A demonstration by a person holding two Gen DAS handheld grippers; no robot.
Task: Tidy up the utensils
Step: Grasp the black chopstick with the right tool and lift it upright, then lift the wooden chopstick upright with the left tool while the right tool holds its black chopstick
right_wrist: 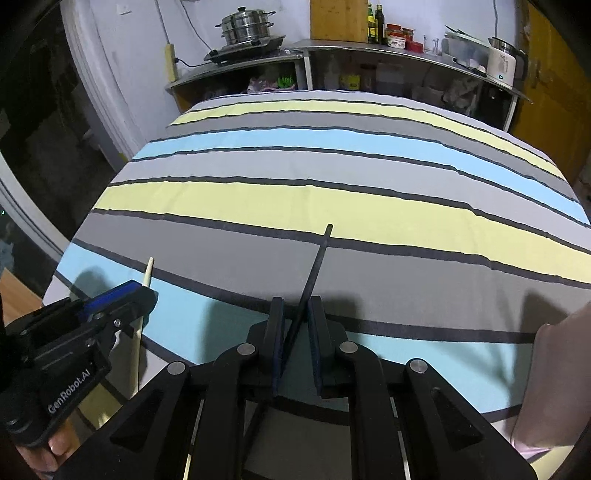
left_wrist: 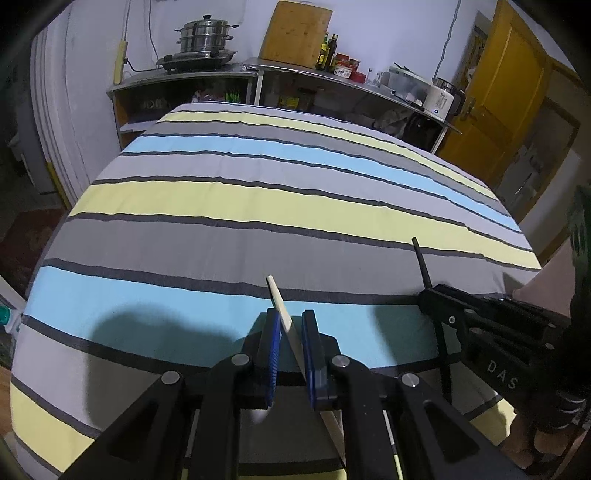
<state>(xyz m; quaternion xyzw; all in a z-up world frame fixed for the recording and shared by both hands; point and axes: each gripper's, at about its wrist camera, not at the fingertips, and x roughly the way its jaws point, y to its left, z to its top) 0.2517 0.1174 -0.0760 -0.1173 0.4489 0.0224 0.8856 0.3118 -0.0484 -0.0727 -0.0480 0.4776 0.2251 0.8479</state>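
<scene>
1. The left tool (left_wrist: 290, 325) is closed on a pale wooden chopstick (left_wrist: 277, 301). The stick runs slanted between the blue pads (left_wrist: 273, 354), and its tip stands up over the striped cloth (left_wrist: 258, 206).
2. The right tool (right_wrist: 295, 314) is closed on a black chopstick (right_wrist: 317, 258). Its jaws are narrow, and the stick lies slanted between them, with the far end over the edge of a yellow stripe.
3. The two tools are side by side near the front edge of the cloth, close together but not touching. In the right wrist view the left tool (right_wrist: 140, 291) shows at the left, with a hand (right_wrist: 55, 446) under it.
4. The striped cloth covers the counter (right_wrist: 554, 173). Ahead of both tools the surface is wide and free up to its far edge.
5. The left edge of the cloth falls away near a white wall (left_wrist: 92, 92). The right edge is near a yellow door (left_wrist: 517, 92).
6. Behind the far edge is a metal shelf unit (left_wrist: 221, 74), just beside the cloth. On it I see a steel steamer pot (left_wrist: 205, 37), a wooden board (left_wrist: 295, 29), bottles (left_wrist: 328, 50) and a white kettle (left_wrist: 441, 99).
7. A bare forearm (right_wrist: 554, 369) is at the front right corner in the right wrist view.
</scene>
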